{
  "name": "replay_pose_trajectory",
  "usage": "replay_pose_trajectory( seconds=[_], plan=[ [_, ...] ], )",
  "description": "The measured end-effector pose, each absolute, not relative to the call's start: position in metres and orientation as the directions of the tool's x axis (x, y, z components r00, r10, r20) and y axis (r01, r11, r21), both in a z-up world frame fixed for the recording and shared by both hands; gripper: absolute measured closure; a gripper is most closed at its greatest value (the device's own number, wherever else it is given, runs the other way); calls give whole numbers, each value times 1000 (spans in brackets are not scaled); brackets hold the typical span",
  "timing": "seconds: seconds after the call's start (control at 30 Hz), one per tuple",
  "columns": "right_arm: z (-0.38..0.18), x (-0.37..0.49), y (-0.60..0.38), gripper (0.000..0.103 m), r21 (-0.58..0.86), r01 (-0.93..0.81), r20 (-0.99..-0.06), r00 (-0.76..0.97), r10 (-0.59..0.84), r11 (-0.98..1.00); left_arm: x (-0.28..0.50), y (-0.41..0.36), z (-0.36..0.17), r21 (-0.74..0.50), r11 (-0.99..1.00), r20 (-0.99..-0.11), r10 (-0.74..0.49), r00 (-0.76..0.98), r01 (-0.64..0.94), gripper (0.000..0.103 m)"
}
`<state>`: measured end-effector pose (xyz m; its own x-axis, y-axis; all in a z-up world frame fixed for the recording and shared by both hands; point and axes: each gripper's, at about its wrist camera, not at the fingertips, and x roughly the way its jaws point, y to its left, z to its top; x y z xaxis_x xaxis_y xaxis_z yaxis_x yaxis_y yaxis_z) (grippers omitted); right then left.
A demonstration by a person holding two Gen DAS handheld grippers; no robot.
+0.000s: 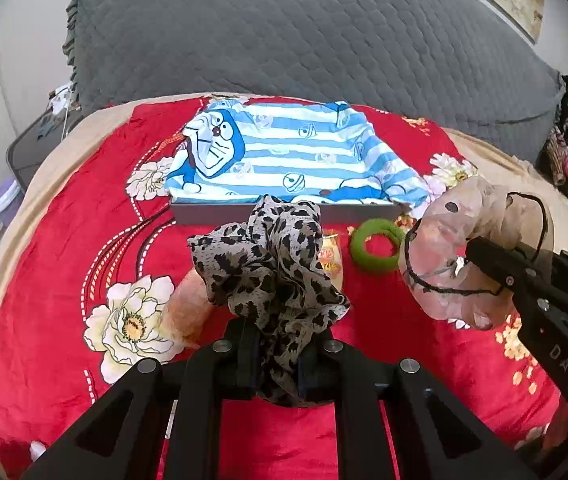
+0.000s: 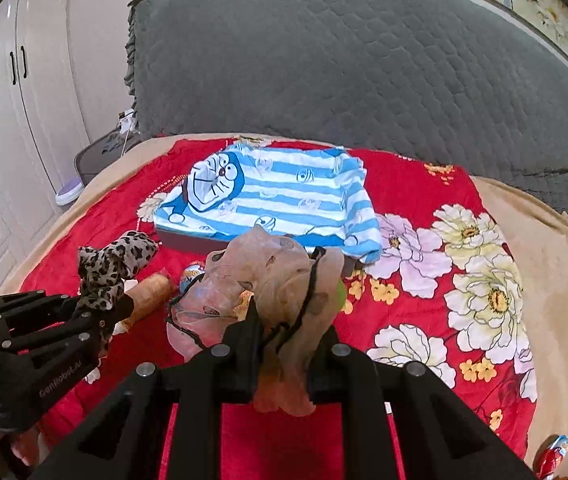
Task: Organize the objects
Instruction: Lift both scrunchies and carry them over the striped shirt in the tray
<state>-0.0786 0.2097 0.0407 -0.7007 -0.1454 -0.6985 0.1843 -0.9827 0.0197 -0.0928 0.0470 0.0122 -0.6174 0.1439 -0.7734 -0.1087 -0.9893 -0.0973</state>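
Two scrunchies are up off the bed at once, one in each gripper. The left gripper (image 1: 278, 364) has its fingers pinched on a leopard-print scrunchie (image 1: 272, 268), which bunches up above the tips. The right gripper (image 2: 282, 364) is pinched on a sheer pink scrunchie (image 2: 268, 292) with dark spots and a thin black cord trailing round it. Both hang over the red floral blanket (image 1: 64, 208), a little short of the grey box (image 1: 284, 213) that sits further back toward the quilted grey headboard (image 1: 284, 28).

A blue-and-white striped Doraemon cloth (image 1: 284, 152) lines that box, and from where I stand nothing else lies on it yet. If the box is where the small things belong, the sorting looks barely begun: these two are lifted but not delivered.

Left on the blanket are a green hair tie (image 1: 376, 250) just in front of the box, a pale orange fuzzy roll (image 2: 150, 290) beside the left gripper, and a small egg-shaped wrapped sweet (image 1: 331, 258) between them. Another foil-wrapped piece (image 2: 552, 460) lies near the blanket's right edge.
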Motion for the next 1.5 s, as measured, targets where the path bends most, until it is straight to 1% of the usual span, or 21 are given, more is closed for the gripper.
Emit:
replay_pose_trajectory(
  seconds=[0.07, 0.3, 0.53, 1.03, 1.5],
  plan=[
    [46, -78, 208, 86, 15, 188, -685, -714, -147, -982, -93, 48, 15, -85, -990, -768, 137, -626, -113, 90],
    [59, -76, 203, 86, -3, 204, -648, -746, -153, -979, -99, 50, 26, -106, -987, -749, 157, -644, -118, 90],
    [76, -76, 203, 86, 11, 197, -603, -781, -164, -980, -104, 51, 37, -101, -988, -732, 153, -664, -116, 90],
    [90, -110, 205, 86, 24, 170, -588, -794, -152, -985, -151, 56, 74, -79, -988, -687, 148, -712, -129, 90],
    [105, -158, 218, 86, 40, 154, -549, -822, -151, -987, -199, 59, 59, -68, -990, -699, 137, -702, -125, 90]
  ],
)
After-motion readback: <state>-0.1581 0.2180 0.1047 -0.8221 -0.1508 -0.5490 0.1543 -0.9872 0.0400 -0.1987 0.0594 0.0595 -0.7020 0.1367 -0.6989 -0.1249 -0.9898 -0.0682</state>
